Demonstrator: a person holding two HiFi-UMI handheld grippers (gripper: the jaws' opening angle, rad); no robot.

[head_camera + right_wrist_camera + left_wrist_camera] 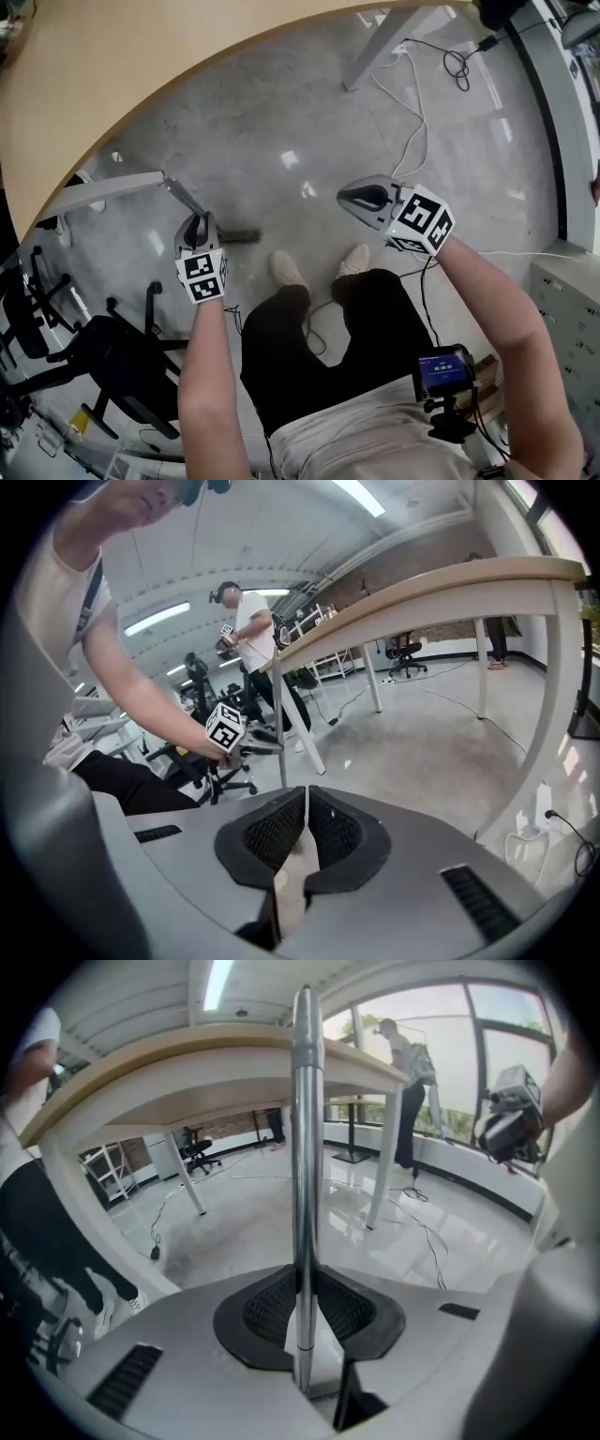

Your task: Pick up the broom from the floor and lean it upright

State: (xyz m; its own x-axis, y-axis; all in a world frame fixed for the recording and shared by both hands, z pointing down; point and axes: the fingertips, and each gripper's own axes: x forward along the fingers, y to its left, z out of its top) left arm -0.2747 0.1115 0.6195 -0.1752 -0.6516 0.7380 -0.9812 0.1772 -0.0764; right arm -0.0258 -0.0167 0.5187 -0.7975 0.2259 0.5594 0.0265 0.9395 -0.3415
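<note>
The raising step looks to be in hand: the left hand-held gripper [302, 1309] is clenching its ribbed black pads on the broom handle [305, 1147], a smooth, shiny metal tube that is standing almost upright before the pale wooden counter [187, 1054]. The right hand-held gripper [306, 841] is staying pinched together on nothing. Next, leaning the slick tube against a support is probably calling for a firm hold that does not slip.

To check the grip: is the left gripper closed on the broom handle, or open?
Closed on it. In its own view the pads of the left gripper press the handle from both sides.
</note>
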